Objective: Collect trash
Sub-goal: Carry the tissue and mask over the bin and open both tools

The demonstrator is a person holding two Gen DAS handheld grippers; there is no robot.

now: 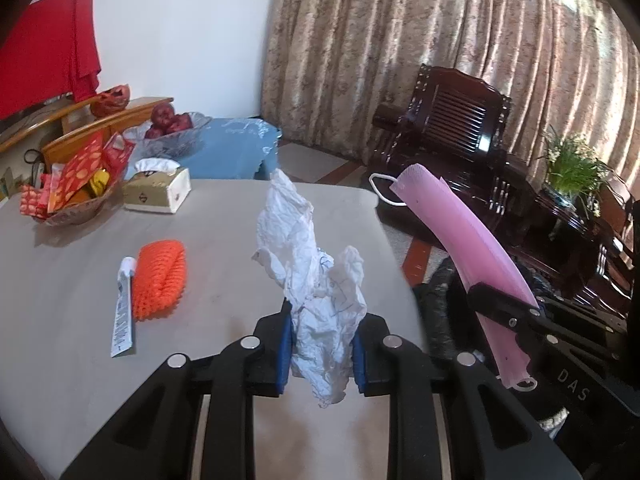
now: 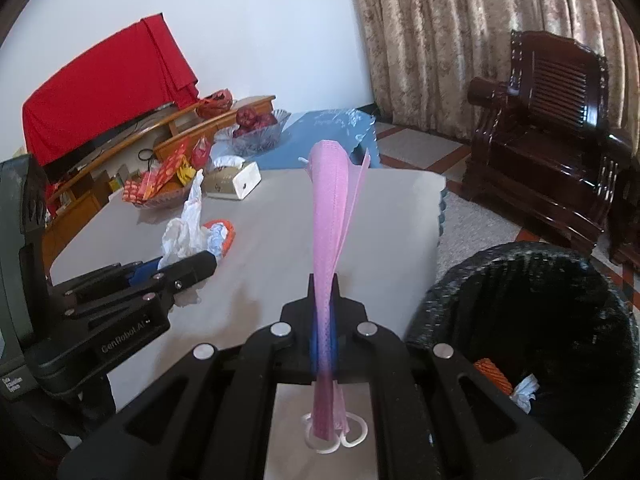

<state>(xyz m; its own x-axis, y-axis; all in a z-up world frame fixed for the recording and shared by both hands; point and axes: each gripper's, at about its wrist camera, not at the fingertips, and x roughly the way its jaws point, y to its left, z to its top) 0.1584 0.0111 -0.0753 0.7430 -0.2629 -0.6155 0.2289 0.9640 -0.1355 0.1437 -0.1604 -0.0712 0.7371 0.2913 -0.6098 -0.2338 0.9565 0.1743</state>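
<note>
My left gripper (image 1: 322,344) is shut on a crumpled white paper (image 1: 316,264) and holds it above the grey table (image 1: 72,280). My right gripper (image 2: 324,320) is shut on a pink face mask (image 2: 330,216), which stands up between the jaws. The mask also shows in the left wrist view (image 1: 464,248), to the right of the table. An orange foam net (image 1: 160,280) and a white tube (image 1: 124,312) lie on the table to the left. A black woven trash bin (image 2: 532,320) stands on the floor at the right, with orange and white scraps inside.
A basket of red snack packets (image 1: 72,196) and a tissue box (image 1: 158,190) stand at the table's far left. A glass bowl of fruit (image 1: 172,128) sits on a blue stool behind. Dark wooden chairs (image 1: 452,128) and a plant (image 1: 572,168) stand at the right.
</note>
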